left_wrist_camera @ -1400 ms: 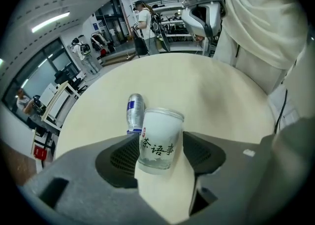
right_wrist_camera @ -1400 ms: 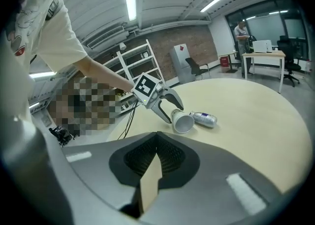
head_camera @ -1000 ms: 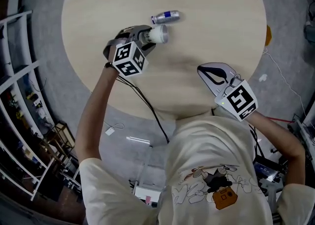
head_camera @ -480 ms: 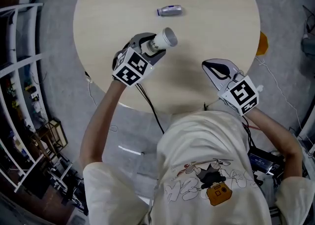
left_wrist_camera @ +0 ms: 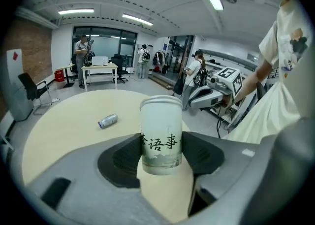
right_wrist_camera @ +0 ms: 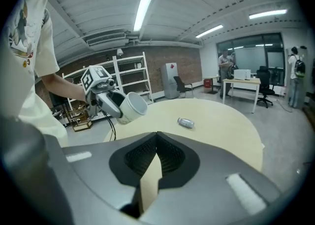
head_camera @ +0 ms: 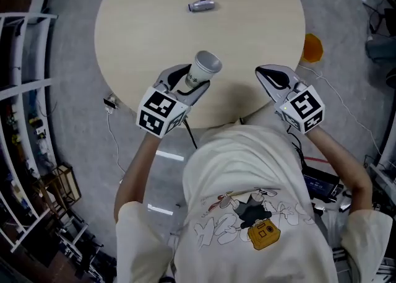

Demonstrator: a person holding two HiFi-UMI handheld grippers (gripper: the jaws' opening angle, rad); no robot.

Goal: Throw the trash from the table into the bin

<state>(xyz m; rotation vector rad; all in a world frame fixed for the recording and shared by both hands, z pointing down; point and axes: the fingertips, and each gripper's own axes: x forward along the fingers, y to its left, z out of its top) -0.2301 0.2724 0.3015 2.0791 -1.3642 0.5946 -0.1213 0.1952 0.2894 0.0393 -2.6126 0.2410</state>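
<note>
Now the left gripper [head_camera: 190,85] has its fingers clamped on a white paper cup [head_camera: 204,67] above the near edge of the round tabletop [head_camera: 142,34]. The right gripper [head_camera: 273,76] hovers nearby, fingers together on nothing. A small can [head_camera: 202,5] lies on its side farther across.

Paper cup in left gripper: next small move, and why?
Probably carry the paper cup clear of the table toward the bin, which no view shows. The left gripper is clamped on it, held above the table edge. Only the can lies on the table; the right gripper is shut, empty.
</note>
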